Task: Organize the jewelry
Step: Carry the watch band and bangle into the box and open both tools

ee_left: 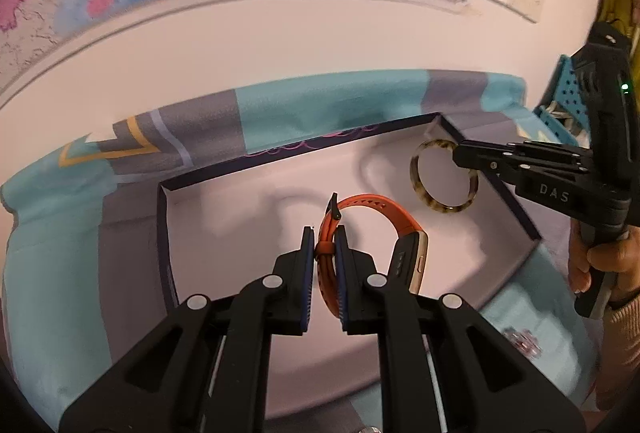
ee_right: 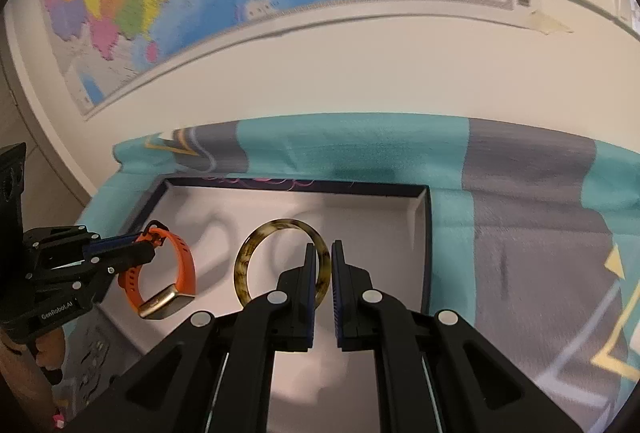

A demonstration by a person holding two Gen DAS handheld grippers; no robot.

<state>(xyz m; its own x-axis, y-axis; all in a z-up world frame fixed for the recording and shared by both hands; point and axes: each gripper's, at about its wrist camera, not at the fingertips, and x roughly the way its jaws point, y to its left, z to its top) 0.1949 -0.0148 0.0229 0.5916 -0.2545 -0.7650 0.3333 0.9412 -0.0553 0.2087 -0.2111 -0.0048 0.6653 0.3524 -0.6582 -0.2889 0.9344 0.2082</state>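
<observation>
Orange watch (ee_left: pixel 372 217) pinched in the left tool (ee_left: pixel 325 245) and mottled bangle (ee_right: pixel 280 261) in the right tool (ee_right: pixel 322 265) hung over the tray (ee_right: pixel 424 233), best lowered gently, apart.

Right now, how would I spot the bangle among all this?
Find the shallow white tray on the teal cloth. Above it, the right gripper holds the bangle: a rigid, mottled brown-and-cream ring, unlike the orange-strapped watch beside it.

The left tongs (ee_left: pixel 325 261) clamp the orange strap of a fitness band (ee_left: pixel 376 233) above a white-lined, dark-walled box (ee_left: pixel 472 253). At right, the right tongs (ee_left: pixel 456 155) pinch a tortoiseshell bangle (ee_left: pixel 434 199) over the same box.
</observation>
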